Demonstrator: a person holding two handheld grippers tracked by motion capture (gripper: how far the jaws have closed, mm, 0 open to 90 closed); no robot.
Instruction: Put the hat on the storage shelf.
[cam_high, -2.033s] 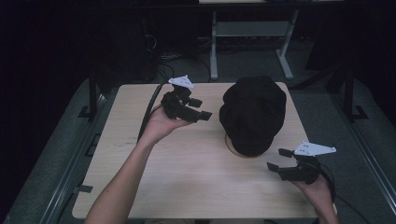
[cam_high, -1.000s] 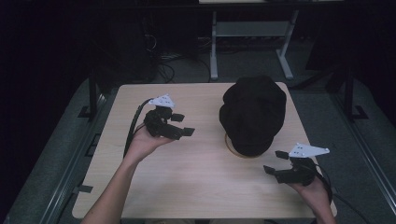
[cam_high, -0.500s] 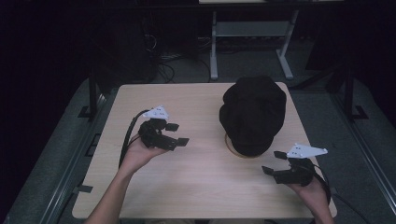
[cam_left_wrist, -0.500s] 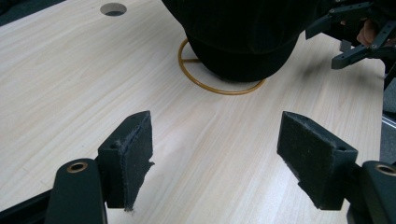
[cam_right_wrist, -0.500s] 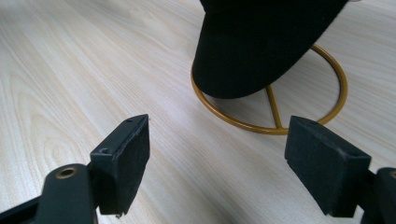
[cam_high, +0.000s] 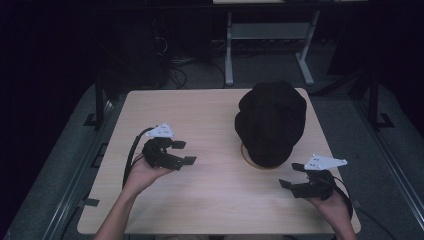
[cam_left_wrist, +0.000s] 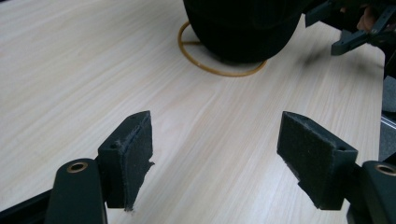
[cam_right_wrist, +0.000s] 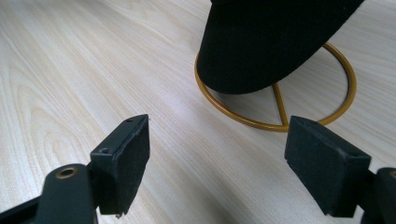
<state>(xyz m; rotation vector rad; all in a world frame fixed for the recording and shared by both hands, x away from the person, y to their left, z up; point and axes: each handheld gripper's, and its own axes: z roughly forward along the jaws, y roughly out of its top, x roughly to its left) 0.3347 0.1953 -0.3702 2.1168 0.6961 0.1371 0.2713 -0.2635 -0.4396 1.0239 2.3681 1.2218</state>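
A lab or recording studio is showing here. A pale wooden table (cam_high: 210, 115) is standing on a grey floor (cam_high: 65, 165) in a darkened room, with black metal frame posts (cam_high: 99, 100) rising at its sides. Loose cables (cam_high: 175, 70) are lying on the floor behind it, beside the legs of a white metal stand (cam_high: 265, 50).

A black hat (cam_high: 270, 122) sits on a stand at the right rear of the pale wooden tabletop (cam_high: 210, 200). The left tongs (cam_high: 181, 152), jaws apart, hover left of centre; the right tongs (cam_high: 292, 177), also apart, rest near the hat's front edge.
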